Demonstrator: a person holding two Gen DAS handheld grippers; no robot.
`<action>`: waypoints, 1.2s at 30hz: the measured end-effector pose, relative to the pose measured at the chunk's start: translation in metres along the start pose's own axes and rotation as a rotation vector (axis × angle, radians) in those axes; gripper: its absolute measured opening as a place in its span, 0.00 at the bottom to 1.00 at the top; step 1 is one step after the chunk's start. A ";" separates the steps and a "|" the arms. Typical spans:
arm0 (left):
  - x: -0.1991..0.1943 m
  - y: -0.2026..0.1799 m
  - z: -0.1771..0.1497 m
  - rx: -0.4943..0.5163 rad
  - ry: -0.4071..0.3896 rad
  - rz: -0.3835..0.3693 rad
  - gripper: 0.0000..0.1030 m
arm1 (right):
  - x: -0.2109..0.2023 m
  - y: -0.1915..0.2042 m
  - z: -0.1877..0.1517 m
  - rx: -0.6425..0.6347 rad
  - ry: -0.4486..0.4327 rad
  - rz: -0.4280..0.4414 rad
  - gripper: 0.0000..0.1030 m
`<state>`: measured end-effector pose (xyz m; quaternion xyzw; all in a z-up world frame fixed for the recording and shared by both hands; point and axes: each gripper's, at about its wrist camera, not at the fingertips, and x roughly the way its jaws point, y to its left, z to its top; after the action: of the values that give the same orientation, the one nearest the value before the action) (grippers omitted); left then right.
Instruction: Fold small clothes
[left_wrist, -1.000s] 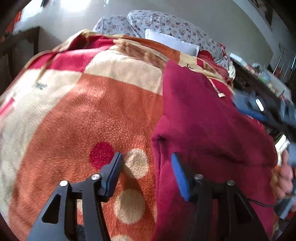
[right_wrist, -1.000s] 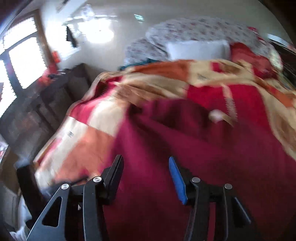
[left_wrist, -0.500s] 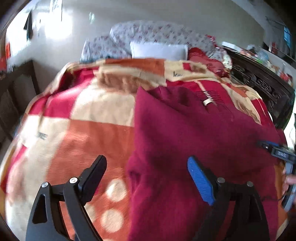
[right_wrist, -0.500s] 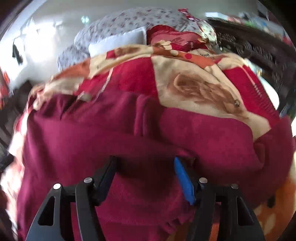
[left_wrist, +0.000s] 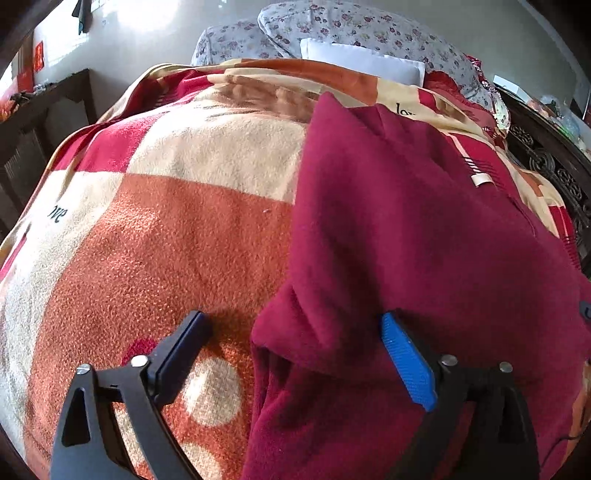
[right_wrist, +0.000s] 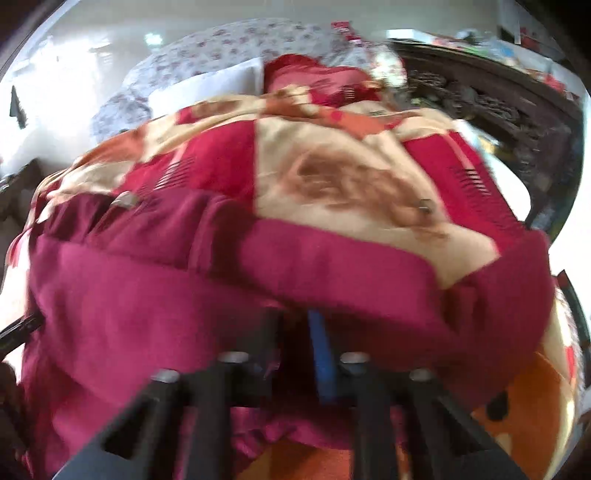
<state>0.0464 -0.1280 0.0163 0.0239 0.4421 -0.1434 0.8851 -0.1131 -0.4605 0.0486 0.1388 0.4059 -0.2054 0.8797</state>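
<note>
A patterned fleece blanket covers the bed, and the maroon fleece garment lies along its right side, long axis toward the pillows. The left gripper gapes, straddling its near-left corner; the right gripper is clenched on the near hem.

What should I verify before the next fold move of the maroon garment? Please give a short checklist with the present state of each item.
1. Right gripper fingers closed on maroon garment: ok, they look pinched on a fold, though the view is blurred.
2. Left gripper holds cloth: not ok, fingers open, straddling the garment's corner.
3. Left fingers around one layer only: cannot tell.
4. Garment lies flat on the blanket: not ok, near corner is bunched.
5. Garment's far edge free of the pillows: ok.
</note>
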 end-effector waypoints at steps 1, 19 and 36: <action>0.001 0.001 -0.001 -0.006 -0.002 0.002 0.96 | -0.002 0.002 -0.001 -0.012 -0.016 -0.017 0.12; -0.072 -0.047 -0.002 0.106 -0.132 -0.003 1.00 | -0.054 -0.073 -0.029 0.166 -0.059 -0.030 0.64; -0.026 -0.156 -0.024 0.237 0.029 -0.161 1.00 | -0.017 -0.264 -0.030 0.693 -0.173 0.006 0.69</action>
<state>-0.0297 -0.2674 0.0358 0.0947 0.4353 -0.2650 0.8552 -0.2682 -0.6758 0.0218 0.4121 0.2359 -0.3392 0.8121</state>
